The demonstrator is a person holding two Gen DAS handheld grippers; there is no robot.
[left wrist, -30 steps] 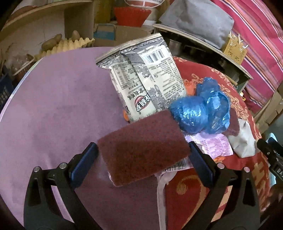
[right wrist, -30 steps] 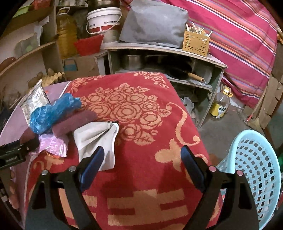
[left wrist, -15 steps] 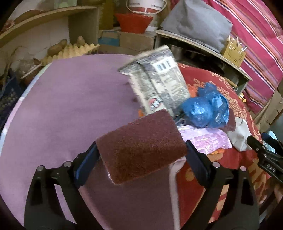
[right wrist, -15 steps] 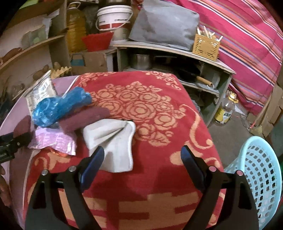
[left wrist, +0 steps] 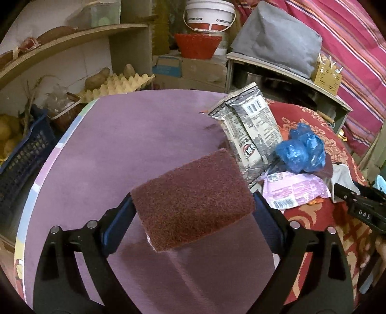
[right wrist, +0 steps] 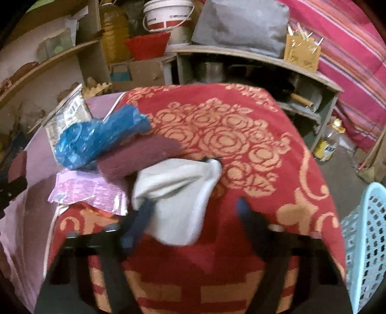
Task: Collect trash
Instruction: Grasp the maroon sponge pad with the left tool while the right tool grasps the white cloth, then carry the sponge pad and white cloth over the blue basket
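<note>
— Between my left tool [left wrist: 193,207] pads: scouring pad [left wrist: 193,200], clamped, lifted off tabletop [left wrist: 135,145].
— Right tool [right wrist: 193,212]?
— Half-narrowed, just closing around white cloth [right wrist: 178,193] at twelve o'clock; thin fold may slip.

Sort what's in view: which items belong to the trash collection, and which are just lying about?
Job:
- scouring pad, in left tongs
- white cloth, between right tongs, which have just been closing
- blue bag
- snack packet
- pink wrapper
- mesh basket

Lying about:
- egg tray
- bucket
- oil bottle
</note>
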